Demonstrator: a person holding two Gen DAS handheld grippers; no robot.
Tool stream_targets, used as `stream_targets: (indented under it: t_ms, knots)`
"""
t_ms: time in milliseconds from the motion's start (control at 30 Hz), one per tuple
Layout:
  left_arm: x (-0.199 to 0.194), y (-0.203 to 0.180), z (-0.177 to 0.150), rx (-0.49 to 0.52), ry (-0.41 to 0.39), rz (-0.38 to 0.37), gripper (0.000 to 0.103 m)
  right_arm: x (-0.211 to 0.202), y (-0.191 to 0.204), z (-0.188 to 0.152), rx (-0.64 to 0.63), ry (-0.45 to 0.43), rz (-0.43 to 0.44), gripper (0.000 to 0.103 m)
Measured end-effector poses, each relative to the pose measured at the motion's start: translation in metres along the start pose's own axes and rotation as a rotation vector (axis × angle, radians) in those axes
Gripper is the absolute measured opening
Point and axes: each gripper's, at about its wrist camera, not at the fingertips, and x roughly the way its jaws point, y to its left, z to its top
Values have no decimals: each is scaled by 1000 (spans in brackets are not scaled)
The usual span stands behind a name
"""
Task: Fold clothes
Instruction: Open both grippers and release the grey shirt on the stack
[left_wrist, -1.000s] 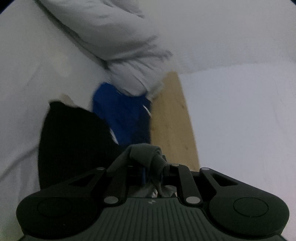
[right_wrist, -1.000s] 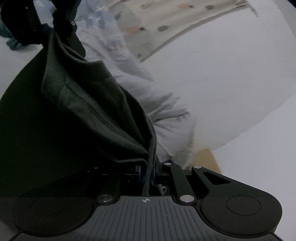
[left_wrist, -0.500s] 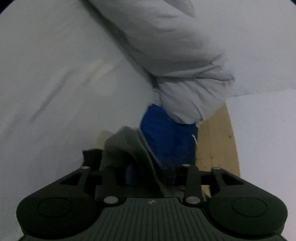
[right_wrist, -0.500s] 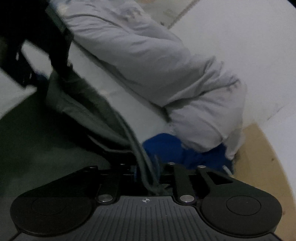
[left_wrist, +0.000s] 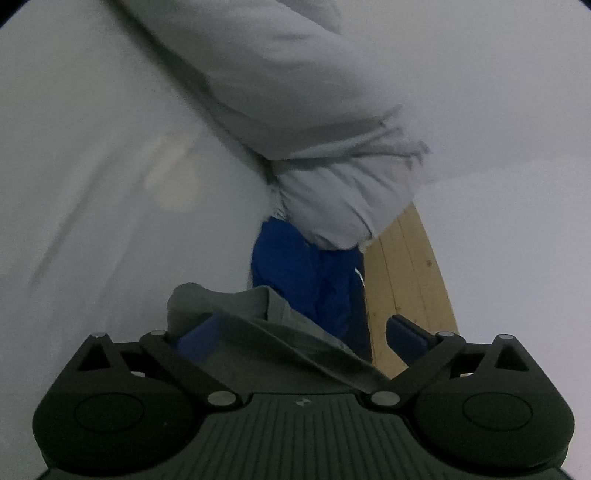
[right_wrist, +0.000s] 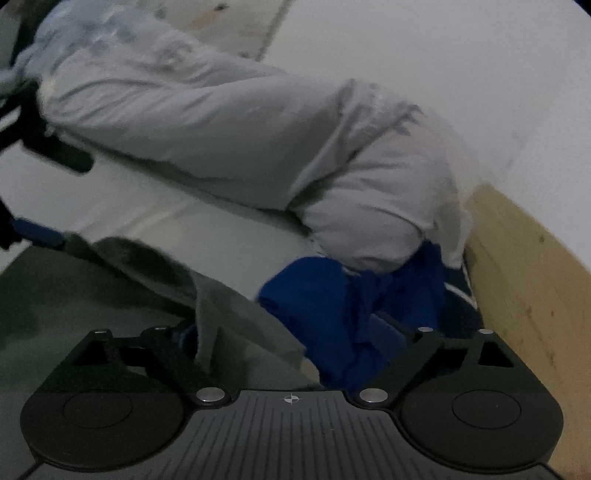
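Between the jaws of the left gripper (left_wrist: 301, 330) lies a fold of the dark grey-green garment (left_wrist: 258, 325), slack on the white bed sheet (left_wrist: 92, 166); the jaws have just been opening and now stand wide, their blue pads (left_wrist: 197, 334) clear of the cloth on the right side, while the left pad sits close against it. Just ahead of those jaws a crumpled blue garment (left_wrist: 306, 273) rests against a pale wooden bed frame (left_wrist: 406, 280), with a bulky light grey duvet (left_wrist: 314, 110) piled above it.

Over at the right gripper (right_wrist: 291, 332), the jaws have also just been opening and are spread wide. The grey-green garment (right_wrist: 236, 332) drapes across the left finger and spreads away to the left over the sheet (right_wrist: 221, 236); the pads do not press it. Ahead and right of these jaws is the blue garment (right_wrist: 314, 291), partly tucked under the grey duvet (right_wrist: 240, 122), beside the wooden frame (right_wrist: 517, 266). At the far left edge, blurred, the left gripper (right_wrist: 37, 232) shows.
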Motion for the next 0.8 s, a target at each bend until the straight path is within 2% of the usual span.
stream_targets:
  t_ms: [200,400,500,567,667,800]
  knots:
    - [-9,-22,-4,148,-15,14,103,-30,-23,-5,112,-70,-27,100]
    - [-42,-59,-14,335,-55,27,103,-75,-28,4,167,-151,-86,103]
    - [-56,-81,-16,420,-79,23,103,-74,-30,9,156,-109,-135,103]
    - [-66,-93,-17,450,-88,22,103,-57,-32,13,158,-27,-125,103]
    - [-79,-104,-16,434,-102,5,103,-19,-29,22,135,84,-52,103]
    - [-114,-111,-15,395,-147,-36,103,16,-18,40,88,124,-29,103]
